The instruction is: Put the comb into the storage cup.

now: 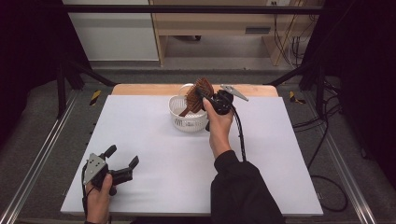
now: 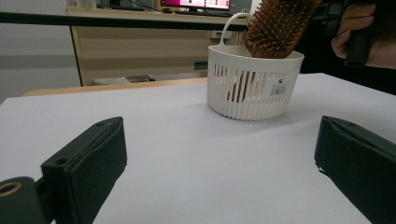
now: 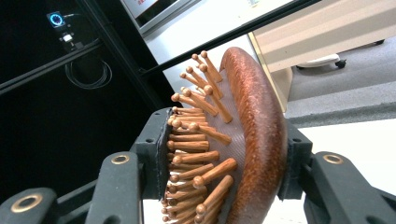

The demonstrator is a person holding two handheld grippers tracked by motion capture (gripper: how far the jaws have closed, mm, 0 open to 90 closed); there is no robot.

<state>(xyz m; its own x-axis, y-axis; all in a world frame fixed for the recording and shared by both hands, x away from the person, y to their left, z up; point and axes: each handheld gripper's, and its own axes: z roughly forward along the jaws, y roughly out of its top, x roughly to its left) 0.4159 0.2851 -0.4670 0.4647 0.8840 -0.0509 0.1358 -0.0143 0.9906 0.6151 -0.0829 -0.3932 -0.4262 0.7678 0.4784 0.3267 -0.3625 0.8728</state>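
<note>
A brown wooden hairbrush (image 1: 198,94) stands tilted in a small white slotted basket (image 1: 186,122) at the far middle of the table. Its handle reaches down inside and its bristled head sticks out above the rim. My right gripper (image 1: 202,94) is shut on the head. In the right gripper view one pad presses on the bristles and the other on the rounded back of the hairbrush (image 3: 254,116), with my right gripper (image 3: 224,161) around it. My left gripper (image 1: 124,157) rests open near the front left, pointing at the basket (image 2: 252,88) and the hairbrush (image 2: 278,25). Nothing lies between the jaws of my left gripper (image 2: 219,163).
A white sheet (image 1: 154,149) covers the table, with a wooden edge (image 1: 140,88) at the back. The basket has a thin loop handle (image 2: 229,23). Black frame bars and cables run along both sides. A black cable (image 1: 241,135) trails from the right gripper along the sleeve.
</note>
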